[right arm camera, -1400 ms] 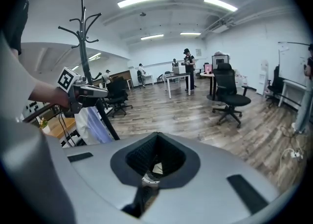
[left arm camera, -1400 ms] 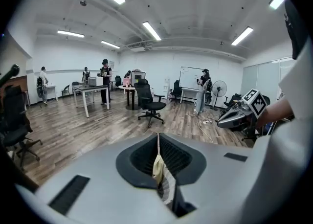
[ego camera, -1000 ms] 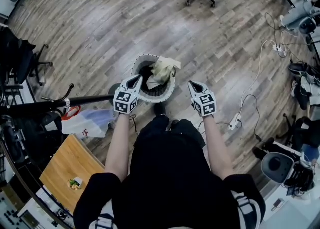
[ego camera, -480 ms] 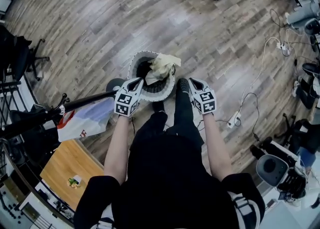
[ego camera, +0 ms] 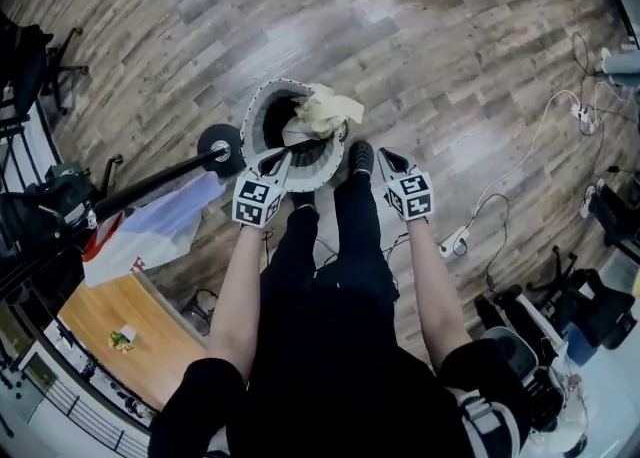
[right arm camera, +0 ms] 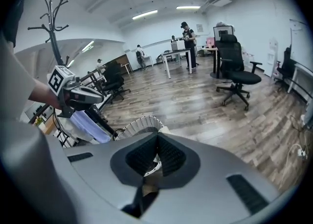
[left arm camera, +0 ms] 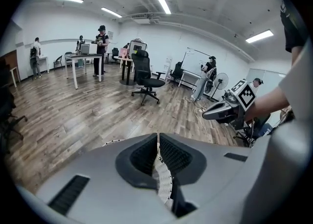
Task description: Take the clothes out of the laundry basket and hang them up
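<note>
Left gripper (ego camera: 279, 156) and right gripper (ego camera: 384, 155) both have jaws pressed together, empty. One hangs over the near rim of the round white perforated laundry basket (ego camera: 251, 116), the other just beside it. A crumpled cream garment (ego camera: 326, 111) drapes over the basket's right edge.

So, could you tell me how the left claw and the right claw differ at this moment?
The left claw reaches over the laundry basket rim; the right claw is beside the basket, over floor by the person's shoe. In the head view the left claw slants rightward, the right claw leftward. Both are shut and empty.
</note>
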The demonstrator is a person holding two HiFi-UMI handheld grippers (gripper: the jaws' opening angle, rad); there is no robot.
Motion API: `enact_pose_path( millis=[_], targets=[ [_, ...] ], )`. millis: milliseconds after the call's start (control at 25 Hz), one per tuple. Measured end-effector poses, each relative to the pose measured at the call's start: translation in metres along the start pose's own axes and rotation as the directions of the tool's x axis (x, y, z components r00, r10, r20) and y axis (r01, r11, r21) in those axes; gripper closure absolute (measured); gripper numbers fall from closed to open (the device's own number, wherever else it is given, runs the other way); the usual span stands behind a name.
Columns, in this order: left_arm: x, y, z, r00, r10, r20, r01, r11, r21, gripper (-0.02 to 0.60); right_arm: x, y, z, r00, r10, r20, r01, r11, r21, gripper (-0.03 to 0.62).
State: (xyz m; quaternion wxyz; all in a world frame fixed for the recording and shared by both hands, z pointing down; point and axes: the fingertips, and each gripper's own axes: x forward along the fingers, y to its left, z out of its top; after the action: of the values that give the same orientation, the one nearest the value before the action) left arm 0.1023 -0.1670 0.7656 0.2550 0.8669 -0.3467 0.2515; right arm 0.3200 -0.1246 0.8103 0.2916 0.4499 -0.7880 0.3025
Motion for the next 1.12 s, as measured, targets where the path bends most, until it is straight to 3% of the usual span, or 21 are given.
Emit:
enact_pose_path(
  millis=[520,1120],
  targets=[
    [0.090,0.006,-0.057,0.997,-0.032,-0.077,0.027,0.998,-0.064,0.549,0.076,-0.034,-0.059,0.991,0.060,-0.115,-0.067,0.996,-0.051,0.588],
    [0.176,0.033,-0.183,0.980,-0.041,-0.195,0.009,0.986,-0.165,0.547,0.195,-0.065,-0.133,0.971,0.131,-0.200,-0.155,0.982,-0.106,0.506]
  ],
)
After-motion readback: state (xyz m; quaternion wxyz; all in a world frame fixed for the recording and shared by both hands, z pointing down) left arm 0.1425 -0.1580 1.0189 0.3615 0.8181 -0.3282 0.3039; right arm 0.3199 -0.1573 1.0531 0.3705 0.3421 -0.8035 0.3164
